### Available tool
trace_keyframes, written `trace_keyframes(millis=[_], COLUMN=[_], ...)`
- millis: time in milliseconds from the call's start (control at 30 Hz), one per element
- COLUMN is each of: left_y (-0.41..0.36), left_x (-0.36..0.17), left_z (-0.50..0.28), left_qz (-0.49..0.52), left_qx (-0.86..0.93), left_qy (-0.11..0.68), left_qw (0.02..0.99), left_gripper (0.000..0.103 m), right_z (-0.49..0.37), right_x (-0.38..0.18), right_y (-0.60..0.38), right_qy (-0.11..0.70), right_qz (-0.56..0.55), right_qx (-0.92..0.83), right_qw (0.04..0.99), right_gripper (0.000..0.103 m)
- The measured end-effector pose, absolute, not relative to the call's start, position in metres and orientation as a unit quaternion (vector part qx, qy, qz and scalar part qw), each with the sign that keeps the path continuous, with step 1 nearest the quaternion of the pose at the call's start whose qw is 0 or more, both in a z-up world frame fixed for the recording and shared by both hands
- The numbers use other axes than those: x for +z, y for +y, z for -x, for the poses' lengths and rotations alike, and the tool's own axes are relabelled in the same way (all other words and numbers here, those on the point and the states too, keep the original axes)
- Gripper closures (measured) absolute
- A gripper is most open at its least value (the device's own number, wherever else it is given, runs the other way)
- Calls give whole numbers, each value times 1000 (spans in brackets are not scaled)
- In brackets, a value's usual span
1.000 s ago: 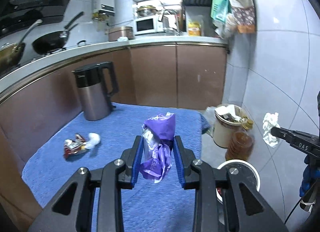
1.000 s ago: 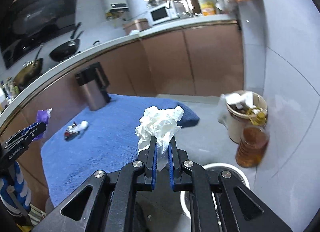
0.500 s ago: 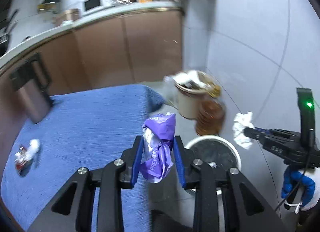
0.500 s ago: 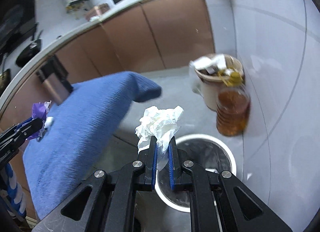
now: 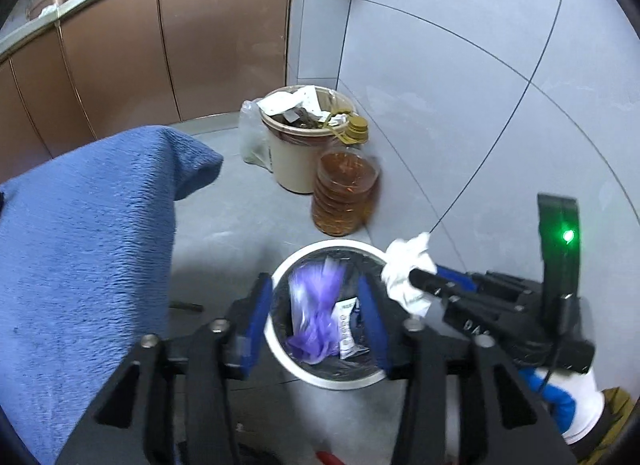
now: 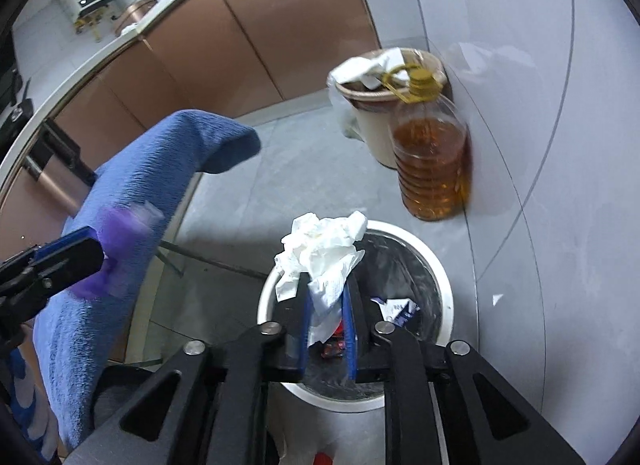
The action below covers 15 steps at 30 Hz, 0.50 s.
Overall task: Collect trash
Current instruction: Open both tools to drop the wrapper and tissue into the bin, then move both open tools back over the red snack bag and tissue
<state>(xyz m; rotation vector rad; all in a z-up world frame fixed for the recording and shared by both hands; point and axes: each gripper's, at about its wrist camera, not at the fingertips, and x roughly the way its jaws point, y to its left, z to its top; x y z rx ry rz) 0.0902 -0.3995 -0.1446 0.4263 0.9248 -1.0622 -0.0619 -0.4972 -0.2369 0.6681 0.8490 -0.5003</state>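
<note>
A white-rimmed trash bin with a black liner stands on the floor, also in the right wrist view. My left gripper is open above it, and the purple wrapper is blurred between its fingers, falling into the bin. The wrapper also shows in the right wrist view. My right gripper is shut on a crumpled white tissue over the bin's near rim; the tissue also shows in the left wrist view.
A blue cloth-covered table lies left of the bin. A full beige bin and an oil bottle stand by the tiled wall. Brown cabinets run behind. Scraps of packaging lie inside the trash bin.
Both grippers have moved from above the table to above the trash bin. My left gripper has opened and let go of the purple wrapper. My right gripper's jaws have parted slightly around the tissue.
</note>
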Motion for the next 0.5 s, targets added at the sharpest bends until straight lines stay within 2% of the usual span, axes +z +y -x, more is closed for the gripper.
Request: trace_keyframes(millis=[167, 500], left_y=[-400, -365], left_x=[-141, -116], left_z=[-92, -94], left_qz=[-174, -150], left_qx=[-494, -484], left_qy=[430, 391], left_qw=[736, 768], left_gripper=[52, 52], right_z=[64, 58], right_x=[-244, -233], right_y=[-502, -491], right_qy=[402, 402], right_qz=[-324, -309], right_qx=[-247, -242], right_qw=[820, 827], right_gripper=[70, 69])
